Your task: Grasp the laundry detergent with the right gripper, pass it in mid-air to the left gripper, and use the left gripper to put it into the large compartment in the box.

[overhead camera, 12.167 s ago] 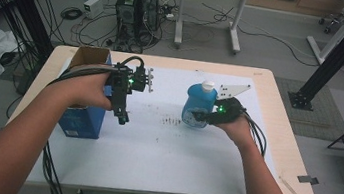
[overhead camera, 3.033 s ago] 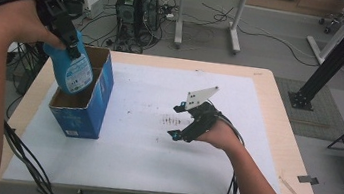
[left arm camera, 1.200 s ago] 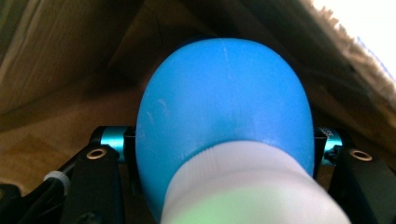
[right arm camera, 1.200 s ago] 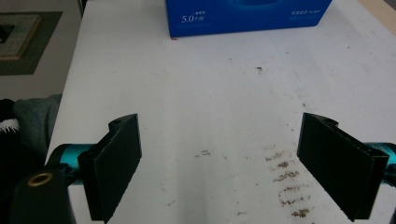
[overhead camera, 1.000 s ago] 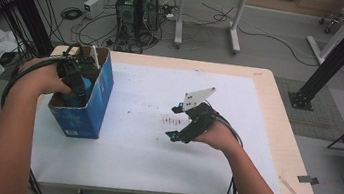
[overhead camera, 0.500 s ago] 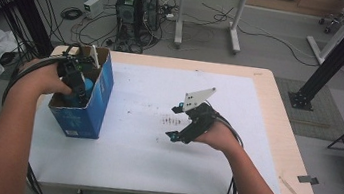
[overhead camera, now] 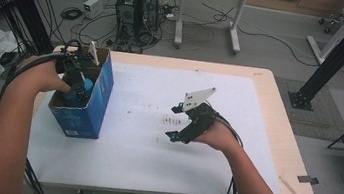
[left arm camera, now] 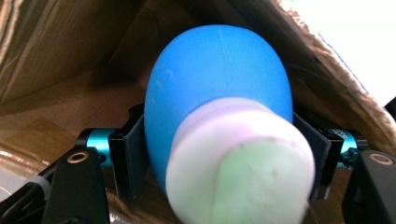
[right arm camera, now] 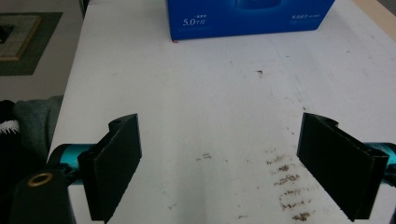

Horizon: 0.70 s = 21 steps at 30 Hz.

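Here the right gripper (right arm camera: 219, 172) hovers over the stained white table (overhead camera: 141, 158) with jaws spread wide, grasping nothing. Farther off, the left gripper (left arm camera: 219, 158) clamps a rounded blue bottle (left arm camera: 219, 84) with a white cap, down inside the blue cardboard box (overhead camera: 96, 102).

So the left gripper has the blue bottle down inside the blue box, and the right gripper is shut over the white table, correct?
Not quite. The right gripper is open: the right gripper view shows its jaws wide apart over the white table. The left gripper does hold the blue bottle inside the blue box.
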Motion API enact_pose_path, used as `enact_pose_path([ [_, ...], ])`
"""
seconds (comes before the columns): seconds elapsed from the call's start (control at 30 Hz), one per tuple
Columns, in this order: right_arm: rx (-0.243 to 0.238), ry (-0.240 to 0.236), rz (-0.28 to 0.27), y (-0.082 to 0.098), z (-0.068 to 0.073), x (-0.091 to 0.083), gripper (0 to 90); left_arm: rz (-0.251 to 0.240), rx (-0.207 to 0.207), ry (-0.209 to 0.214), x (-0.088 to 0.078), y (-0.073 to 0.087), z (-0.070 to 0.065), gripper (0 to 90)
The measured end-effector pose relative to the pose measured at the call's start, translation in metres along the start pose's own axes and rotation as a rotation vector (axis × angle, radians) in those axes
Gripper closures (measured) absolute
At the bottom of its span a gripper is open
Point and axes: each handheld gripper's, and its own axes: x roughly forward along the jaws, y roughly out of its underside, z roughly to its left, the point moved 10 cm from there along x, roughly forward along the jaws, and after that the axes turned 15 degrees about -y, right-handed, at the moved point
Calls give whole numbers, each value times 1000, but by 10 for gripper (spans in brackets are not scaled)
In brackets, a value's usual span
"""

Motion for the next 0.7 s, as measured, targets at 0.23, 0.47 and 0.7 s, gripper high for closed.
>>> enact_pose_path([
  [0.23, -11, -2, 2, -1, 1, -1, 130, 6, 3, -10, -5, 2, 0, 281],
  [0.47, -14, 3, -4, -2, 2, -2, 130, 13, -6, -5, -13, 3, -2, 255],
  [0.7, -20, 3, -8, -2, 2, -3, 129, 5, -14, -21, -25, 5, 0, 255],
])
